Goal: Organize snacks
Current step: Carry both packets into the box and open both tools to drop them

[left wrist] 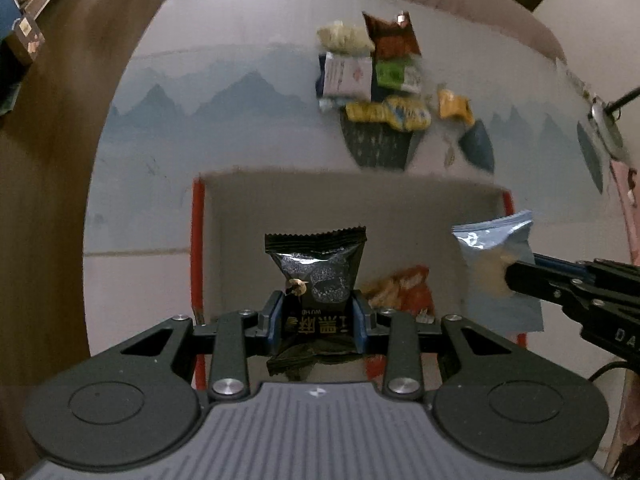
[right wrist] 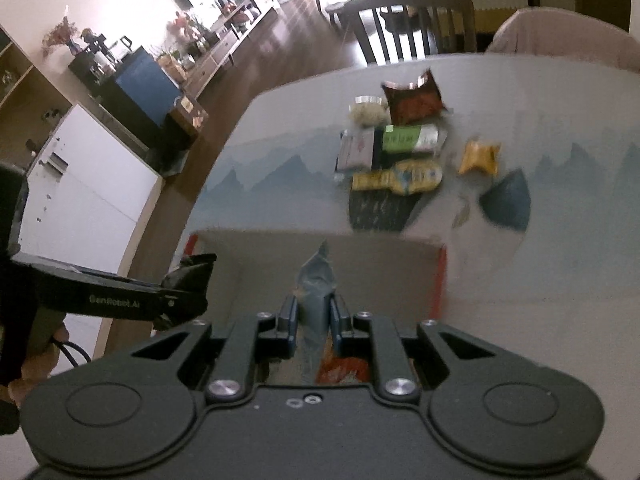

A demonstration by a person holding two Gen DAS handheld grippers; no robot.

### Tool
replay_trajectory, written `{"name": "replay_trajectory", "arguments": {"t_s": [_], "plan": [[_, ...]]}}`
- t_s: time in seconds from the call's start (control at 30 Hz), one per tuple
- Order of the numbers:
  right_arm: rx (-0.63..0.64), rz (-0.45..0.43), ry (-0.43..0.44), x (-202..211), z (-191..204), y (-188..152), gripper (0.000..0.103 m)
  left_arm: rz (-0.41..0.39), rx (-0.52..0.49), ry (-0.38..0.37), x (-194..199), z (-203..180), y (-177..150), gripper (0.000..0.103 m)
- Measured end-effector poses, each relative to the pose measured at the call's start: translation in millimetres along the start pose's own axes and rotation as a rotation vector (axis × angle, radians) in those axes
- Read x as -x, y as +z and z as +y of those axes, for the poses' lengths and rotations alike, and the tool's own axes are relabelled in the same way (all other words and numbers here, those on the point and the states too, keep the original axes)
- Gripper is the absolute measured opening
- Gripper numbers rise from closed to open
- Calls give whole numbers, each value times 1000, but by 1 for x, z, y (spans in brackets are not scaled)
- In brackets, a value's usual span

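We are over a round table (left wrist: 140, 208) with a blue mountain print, in a living room with dark wood flooring and a chair (right wrist: 404, 28) at its far side. At 6 o'clock sits an open box (left wrist: 352, 208) with red outer sides, an orange packet (left wrist: 404, 284) lying inside it.

Our left tongs (left wrist: 318, 314) pinch a black packet (left wrist: 316, 272) across its lower half, the pads pressed on both side edges. Its long axis runs 6 to 12 o'clock, the crimped top seam toward 12, and it hangs above the box floor. Our right tongs (right wrist: 312, 312) are pressed together on a pale blue packet (right wrist: 316, 280), seen edge-on from that wrist, its tip toward 12; in the left view it hangs at 3 o'clock over the box's right side.

We judge both to be light, air-puffed foil pouches: soft, slick, contents likely crushable. The flat sealed ends or side edges make the safest hold, with modest squeeze.

The remaining pile of snacks (left wrist: 372, 76) lies at 1 o'clock, well apart from the box.
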State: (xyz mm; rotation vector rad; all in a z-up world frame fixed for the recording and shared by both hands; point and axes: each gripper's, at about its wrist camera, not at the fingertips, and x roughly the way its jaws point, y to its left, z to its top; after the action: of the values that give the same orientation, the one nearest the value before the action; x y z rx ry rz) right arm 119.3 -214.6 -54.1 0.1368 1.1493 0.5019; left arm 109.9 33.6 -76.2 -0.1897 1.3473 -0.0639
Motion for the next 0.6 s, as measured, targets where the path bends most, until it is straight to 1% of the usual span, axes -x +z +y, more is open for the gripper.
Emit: {"name": "replay_trajectory", "arguments": {"t_s": [0.13,0.23,0.37,0.47,0.6], "plan": [[-11,34,-3,-16,4,-18,16,41,16,-6,-18,2,-16,33],[-20,56,-15,-28,4,-29,16,59,5,20,-31,0,-24,33],[-30,82,-21,-42,6,-45,16,56,-21,48,-41,-6,-32,33],[-48,100,-25,-49,5,-53,16,72,-24,40,-48,-8,-36,33],[-56,110,-42,-56,3,-60,16,76,-42,51,-56,-11,-42,33]]}}
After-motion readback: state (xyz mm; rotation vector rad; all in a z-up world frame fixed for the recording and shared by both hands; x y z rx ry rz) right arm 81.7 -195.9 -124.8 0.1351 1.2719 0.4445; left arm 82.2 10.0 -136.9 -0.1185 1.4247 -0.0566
